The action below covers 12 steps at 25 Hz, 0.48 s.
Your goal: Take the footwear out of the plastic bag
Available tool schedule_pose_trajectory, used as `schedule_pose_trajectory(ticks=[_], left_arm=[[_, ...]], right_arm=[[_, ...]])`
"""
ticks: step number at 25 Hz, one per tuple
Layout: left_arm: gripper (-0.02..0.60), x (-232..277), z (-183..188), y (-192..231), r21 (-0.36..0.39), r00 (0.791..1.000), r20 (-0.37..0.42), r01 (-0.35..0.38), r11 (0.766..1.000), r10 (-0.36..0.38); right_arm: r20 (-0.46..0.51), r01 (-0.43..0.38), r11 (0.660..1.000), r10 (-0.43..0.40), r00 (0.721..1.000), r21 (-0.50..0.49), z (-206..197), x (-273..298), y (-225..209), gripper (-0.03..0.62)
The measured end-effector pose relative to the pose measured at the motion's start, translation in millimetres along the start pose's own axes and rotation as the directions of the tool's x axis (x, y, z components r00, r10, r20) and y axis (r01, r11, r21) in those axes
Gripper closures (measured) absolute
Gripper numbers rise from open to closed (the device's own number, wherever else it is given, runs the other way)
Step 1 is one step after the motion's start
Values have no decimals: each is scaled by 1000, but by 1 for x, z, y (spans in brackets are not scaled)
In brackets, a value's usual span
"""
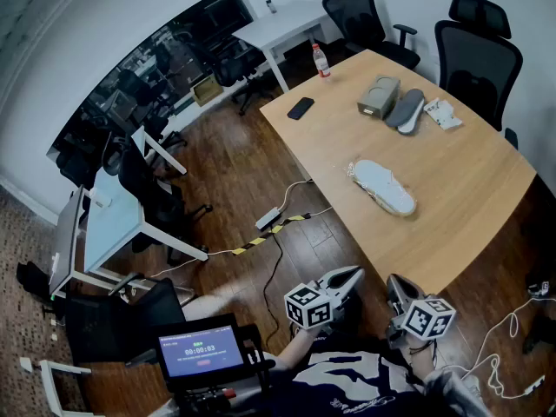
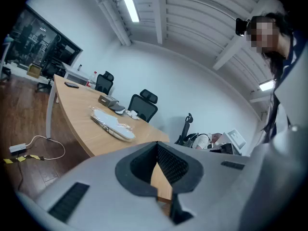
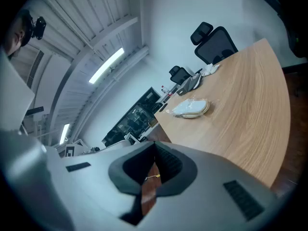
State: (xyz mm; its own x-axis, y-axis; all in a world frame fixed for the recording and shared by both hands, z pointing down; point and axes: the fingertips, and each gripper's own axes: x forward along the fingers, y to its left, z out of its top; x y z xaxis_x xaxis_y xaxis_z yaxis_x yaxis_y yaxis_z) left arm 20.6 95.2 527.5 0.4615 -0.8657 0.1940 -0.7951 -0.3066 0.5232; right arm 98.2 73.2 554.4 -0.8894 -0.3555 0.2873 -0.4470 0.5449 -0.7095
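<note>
A white shoe in a clear plastic bag (image 1: pixel 382 187) lies near the middle of the long wooden table (image 1: pixel 469 198). The bag also shows in the left gripper view (image 2: pixel 113 125) and in the right gripper view (image 3: pixel 191 108), far ahead of both pairs of jaws. My left gripper (image 1: pixel 350 274) and right gripper (image 1: pixel 393 283) hang side by side off the table's near end, well short of the bag. The left gripper (image 2: pixel 157 143) is shut with its pads touching and nothing between them. The right gripper (image 3: pixel 155 143) is shut and empty too.
At the table's far end are a grey box (image 1: pixel 379 95), a dark insole (image 1: pixel 407 109), a white packet (image 1: pixel 441 113), a phone (image 1: pixel 301 108) and a bottle (image 1: pixel 321 60). Office chairs (image 1: pixel 478 46) stand behind. A power strip with cable (image 1: pixel 268 218) lies on the floor.
</note>
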Motion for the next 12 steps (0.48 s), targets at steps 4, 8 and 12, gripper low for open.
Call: schedule_pose_trajectory(ticks=[4, 8, 12], left_arm=[[578, 25, 23, 46, -4, 1000, -10, 11, 1000, -11], [578, 46, 59, 88, -13, 998, -19, 58, 998, -58], [575, 62, 94, 132, -41, 995, -34, 88, 995, -89]], right_arm=[[22, 31, 1000, -31, 999, 0, 26, 37, -16, 605], [77, 65, 997, -68, 995, 46, 59, 77, -20, 605], [111, 86, 995, -91, 990, 50, 90, 121, -14, 606]])
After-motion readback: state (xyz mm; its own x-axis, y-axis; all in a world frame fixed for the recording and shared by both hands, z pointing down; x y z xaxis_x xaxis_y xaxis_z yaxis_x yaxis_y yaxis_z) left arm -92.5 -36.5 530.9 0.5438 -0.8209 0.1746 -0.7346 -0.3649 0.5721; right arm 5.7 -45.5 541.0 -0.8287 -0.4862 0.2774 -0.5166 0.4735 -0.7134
